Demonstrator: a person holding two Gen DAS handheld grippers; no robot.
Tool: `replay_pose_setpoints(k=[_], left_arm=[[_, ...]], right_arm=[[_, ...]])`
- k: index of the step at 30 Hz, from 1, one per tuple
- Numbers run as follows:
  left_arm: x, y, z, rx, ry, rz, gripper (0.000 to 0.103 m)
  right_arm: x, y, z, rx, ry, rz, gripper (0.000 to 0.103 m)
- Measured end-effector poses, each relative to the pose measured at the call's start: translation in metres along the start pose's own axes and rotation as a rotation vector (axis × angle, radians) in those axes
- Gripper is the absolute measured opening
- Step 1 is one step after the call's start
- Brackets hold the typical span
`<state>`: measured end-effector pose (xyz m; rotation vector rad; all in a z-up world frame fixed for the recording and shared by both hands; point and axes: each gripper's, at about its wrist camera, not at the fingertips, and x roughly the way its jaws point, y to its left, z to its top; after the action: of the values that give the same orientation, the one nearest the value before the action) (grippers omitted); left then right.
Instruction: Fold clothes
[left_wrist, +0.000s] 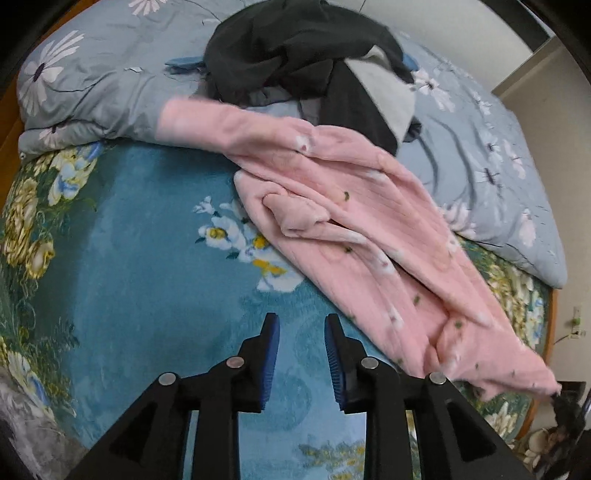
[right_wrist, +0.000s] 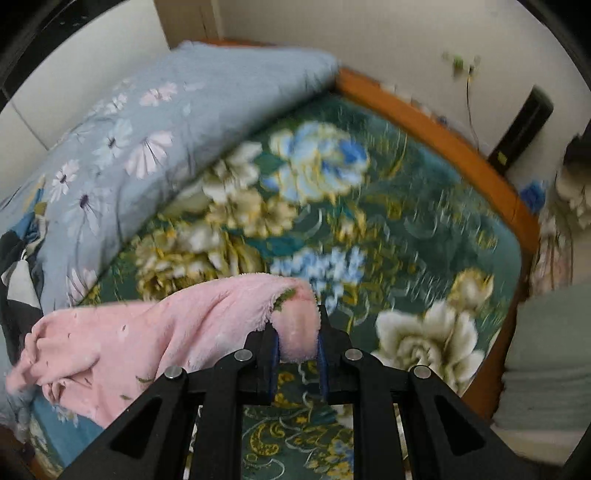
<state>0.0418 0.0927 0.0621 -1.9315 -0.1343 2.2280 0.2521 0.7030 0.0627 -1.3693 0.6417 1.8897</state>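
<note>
pink fleece garment (left_wrist: 354, 221) with small, perhaps floral specks, teal floral blanket (left_wrist: 140, 229), grey-blue daisy quilt (left_wrist: 107, 74)

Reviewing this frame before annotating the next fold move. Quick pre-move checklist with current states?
1. Right gripper holds the pink garment: ok, jaws shut on a bunched end.
2. Left gripper free to take a second hold: ok, open and empty above the blue floral blanket.
3. Garment lying flat: not ok, twisted and creased in a diagonal strip.
4. Garment clear of the dark clothes pile: cannot tell, its far end lies right by the pile.
5. Garment fully on the blanket: not ok, its upper part rests on the grey-blue quilt.
</note>
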Motion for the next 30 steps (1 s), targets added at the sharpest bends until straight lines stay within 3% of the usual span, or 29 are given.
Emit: replay_pose_setpoints(k=[10, 14, 16, 17, 20, 24, 30], left_arm=[[0.109, -0.021, 0.071, 0.076, 0.1, 0.061, 0.031], [0.142, -0.01, 0.087, 0.009, 0.131, 0.057, 0.031], [0.148, -0.005, 0.09, -0.014, 0.128, 0.054, 0.029], [0.148, -0.003, 0.091, -0.018, 0.125, 0.048, 0.02], [0.143, 0.002, 0.093, -0.024, 0.1, 0.038, 0.006], [0.107, 0.022, 0.097, -0.138, 0.008, -0.032, 0.005], [0.016, 0.072, 0.086, -0.288, -0.163, -0.138, 0.004]], right_arm=[[0.02, 0.003, -0.016, -0.026, 0.064, -0.072, 0.018], [0.019, 0.008, -0.015, -0.037, 0.067, -0.092, 0.018], [0.017, 0.011, -0.015, -0.042, 0.068, -0.102, 0.018], [0.016, 0.012, -0.015, -0.044, 0.068, -0.106, 0.018], [0.013, 0.017, -0.016, -0.046, 0.068, -0.113, 0.018], [0.007, 0.022, -0.017, -0.039, 0.057, -0.112, 0.018], [-0.012, 0.031, -0.017, -0.043, 0.01, -0.078, 0.018]])
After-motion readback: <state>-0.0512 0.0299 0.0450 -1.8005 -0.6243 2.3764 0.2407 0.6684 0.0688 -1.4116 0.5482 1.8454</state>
